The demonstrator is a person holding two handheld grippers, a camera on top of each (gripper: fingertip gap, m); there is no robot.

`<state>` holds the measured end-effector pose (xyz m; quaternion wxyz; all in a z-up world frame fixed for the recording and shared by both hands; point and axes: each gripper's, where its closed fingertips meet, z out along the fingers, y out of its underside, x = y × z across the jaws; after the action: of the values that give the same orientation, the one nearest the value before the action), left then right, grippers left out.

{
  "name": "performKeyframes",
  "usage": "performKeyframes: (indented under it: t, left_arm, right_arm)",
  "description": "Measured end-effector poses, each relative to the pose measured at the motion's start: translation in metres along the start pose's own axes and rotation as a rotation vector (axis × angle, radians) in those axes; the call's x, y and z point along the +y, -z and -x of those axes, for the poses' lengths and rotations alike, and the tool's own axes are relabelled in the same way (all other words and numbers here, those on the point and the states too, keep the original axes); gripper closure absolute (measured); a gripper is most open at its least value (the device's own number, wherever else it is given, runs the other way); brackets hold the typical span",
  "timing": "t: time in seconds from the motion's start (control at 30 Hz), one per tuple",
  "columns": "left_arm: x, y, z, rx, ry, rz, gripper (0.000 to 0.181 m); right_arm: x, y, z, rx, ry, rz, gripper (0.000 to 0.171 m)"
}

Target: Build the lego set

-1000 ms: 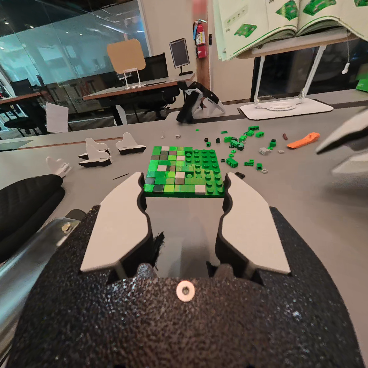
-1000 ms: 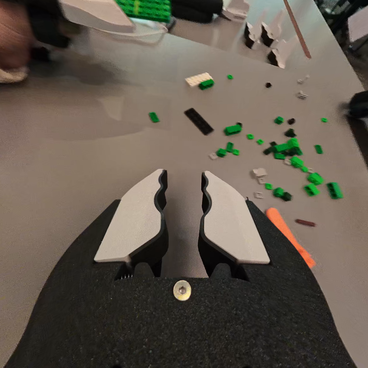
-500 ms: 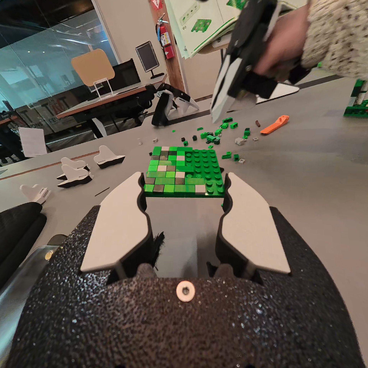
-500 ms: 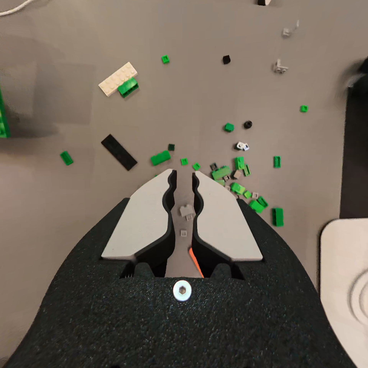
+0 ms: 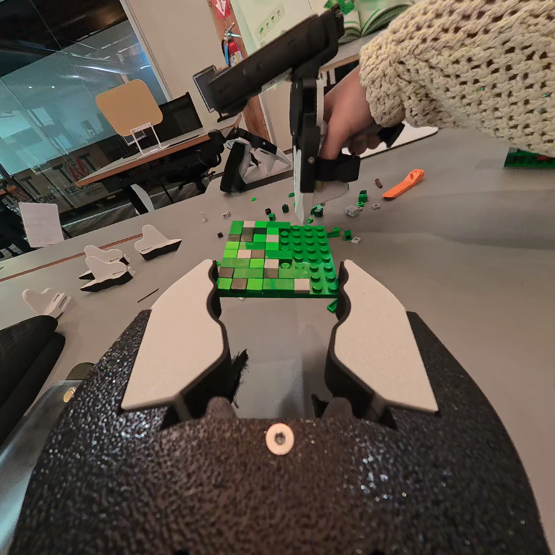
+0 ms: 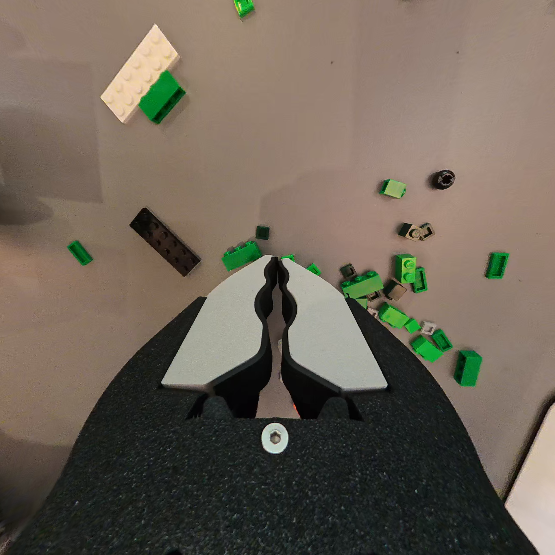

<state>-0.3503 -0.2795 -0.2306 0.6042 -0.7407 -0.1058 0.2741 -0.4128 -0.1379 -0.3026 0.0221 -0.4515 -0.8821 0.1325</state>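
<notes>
My left gripper (image 5: 277, 267) is shut on the near edge of a green baseplate (image 5: 306, 246), one finger at each side. The plate's left half is covered with flat green, grey, black and white tiles; its right half shows bare studs. My right gripper (image 6: 277, 260) points straight down at the table among loose green pieces (image 6: 390, 300), its jaws closed to a hairline gap. A small green piece (image 6: 287, 257) peeks out beside its tips; I cannot tell whether it is gripped. In the left wrist view the right gripper (image 5: 300, 210) stands just behind the plate's far edge.
A white plate (image 6: 138, 72) with a green brick (image 6: 162, 96) against it and a black plate (image 6: 164, 241) lie left of the pile. An orange brick separator (image 5: 402, 187) lies at the far right. Spare white finger parts (image 5: 105, 270) sit left. A white stand base (image 6: 537, 480) is near. The gap from one gripper's tips to the other's is roughly 20 cm.
My right gripper swung over the loose pieces, turned to point down, dropped to the table and closed its jaws. My left gripper kept its hold on the baseplate.
</notes>
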Motion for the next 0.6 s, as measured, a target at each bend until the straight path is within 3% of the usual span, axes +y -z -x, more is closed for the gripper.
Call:
performKeyframes:
  t: [0.37,0.6]
  left_arm:
    - [0.001,-0.001,-0.004,0.004,-0.033,0.013,0.106]
    - [0.003,-0.002,-0.005,0.007,-0.040,0.022,0.106]
  right_arm:
    - [0.002,-0.010,0.005,-0.020,-0.002,0.017,0.171]
    - [0.009,-0.010,0.033,-0.088,0.085,0.080,0.171]
